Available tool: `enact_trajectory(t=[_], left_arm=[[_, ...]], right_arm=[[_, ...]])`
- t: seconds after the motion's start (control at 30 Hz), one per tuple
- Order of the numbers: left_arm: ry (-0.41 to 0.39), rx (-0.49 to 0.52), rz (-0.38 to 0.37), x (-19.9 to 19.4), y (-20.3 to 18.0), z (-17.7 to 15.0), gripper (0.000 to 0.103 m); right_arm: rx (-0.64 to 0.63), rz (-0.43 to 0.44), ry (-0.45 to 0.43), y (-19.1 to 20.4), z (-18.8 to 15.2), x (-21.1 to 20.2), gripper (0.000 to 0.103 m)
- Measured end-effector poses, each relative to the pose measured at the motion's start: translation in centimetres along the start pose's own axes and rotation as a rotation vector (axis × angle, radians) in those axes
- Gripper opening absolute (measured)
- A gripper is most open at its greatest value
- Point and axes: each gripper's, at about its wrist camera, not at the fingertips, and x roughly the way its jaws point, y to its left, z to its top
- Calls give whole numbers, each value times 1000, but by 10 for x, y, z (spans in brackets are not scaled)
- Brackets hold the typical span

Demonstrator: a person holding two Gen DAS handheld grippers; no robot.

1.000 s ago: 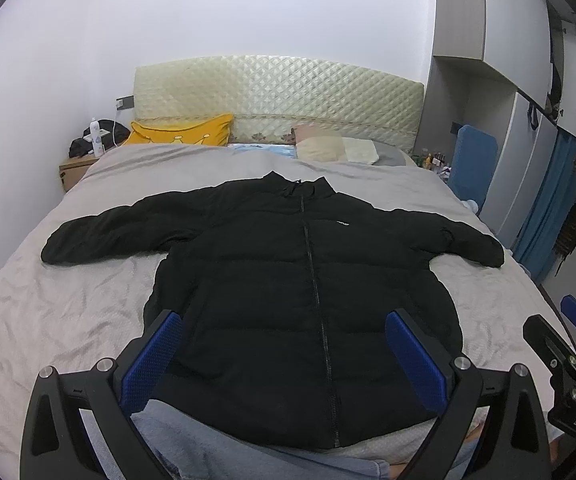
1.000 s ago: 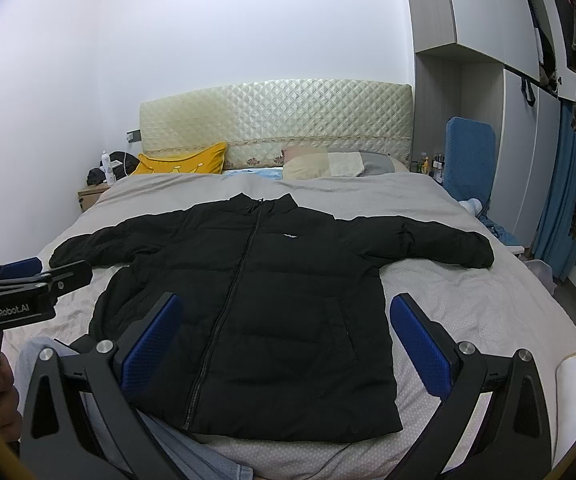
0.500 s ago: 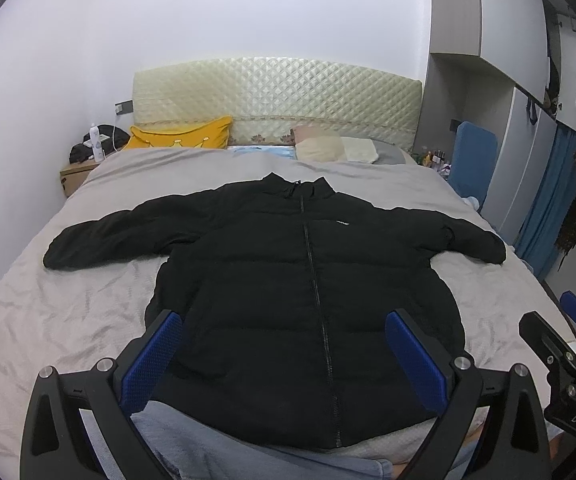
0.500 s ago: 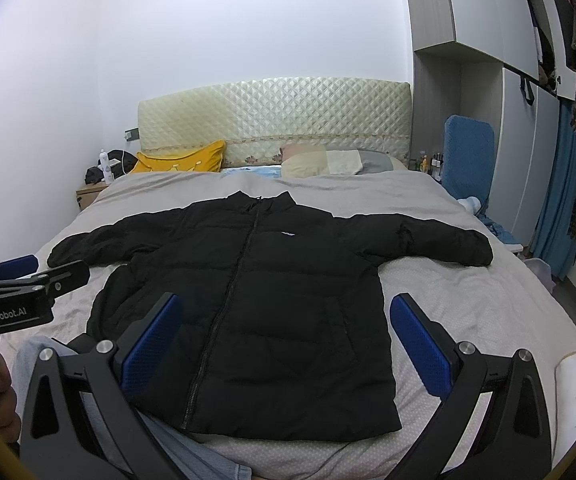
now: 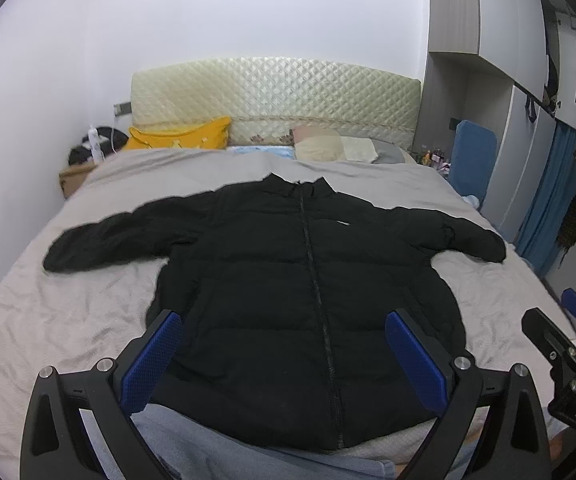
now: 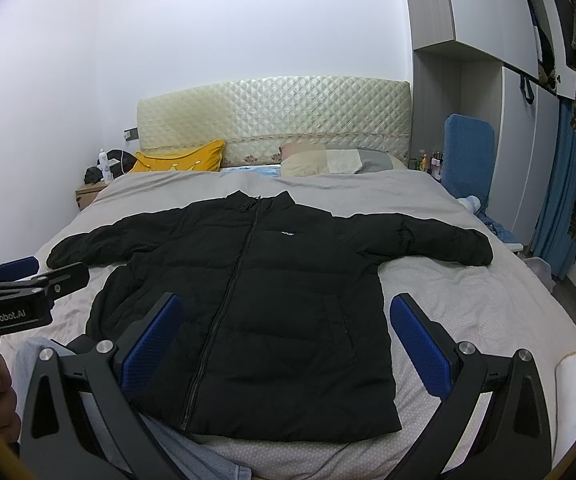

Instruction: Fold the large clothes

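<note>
1. Lying flat and front-up on the grey-sheeted bed (image 5: pixel 88 312), the black quilted puffer jacket (image 5: pixel 288 280) has its collar toward the cream padded headboard (image 5: pixel 276 96) and its hem at the near edge of the bed; its zip is shut and runs along that collar-to-hem line.
2. Both sleeves stretch straight out sideways, so the jacket's longest span runs across the bed, from the left cuff (image 5: pixel 60 260) to the right cuff (image 5: pixel 492 248).
3. At the far left, a wooden bedside cabinet (image 6: pixel 88 194) carries a white bottle (image 6: pixel 104 164) and a dark bundle I cannot identify.
4. Against the headboard sit a yellow cushion (image 5: pixel 180 140) and, further right, a beige pillow (image 5: pixel 320 148).
5. A light blue-grey garment (image 5: pixel 208 444) lies at the near edge, its top tucked under the jacket's hem.
6. The left tongs (image 5: pixel 288 360) hover above the hem with blue pads spread wide, holding nothing.
7. The right tongs (image 6: pixel 288 344) hover likewise above the jacket's lower right, spread wide and empty; in this view a hand (image 6: pixel 0 396) grips the other tool's handle.
8. At the far right stand a blue padded panel (image 6: pixel 468 156), grey wardrobe doors (image 6: pixel 528 140) and a blue curtain (image 5: pixel 552 200).
</note>
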Motion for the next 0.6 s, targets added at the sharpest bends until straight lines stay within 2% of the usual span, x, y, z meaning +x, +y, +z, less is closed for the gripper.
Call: enact_trajectory(t=[0.23, 0.33, 0.43, 0.6], left_arm=[[-13, 9, -16, -3, 0, 7, 103], [-9, 8, -54, 0, 1, 15, 103], [-23, 16, -75, 2, 2, 26, 103], [-61, 32, -67, 7, 0, 53, 103]], right_arm=[[5, 8, -1, -2, 3, 1, 103], [-1, 1, -14, -2, 10, -1, 103], [4, -16, -33, -7, 22, -2, 103], [19, -53, -65, -22, 46, 0, 103]])
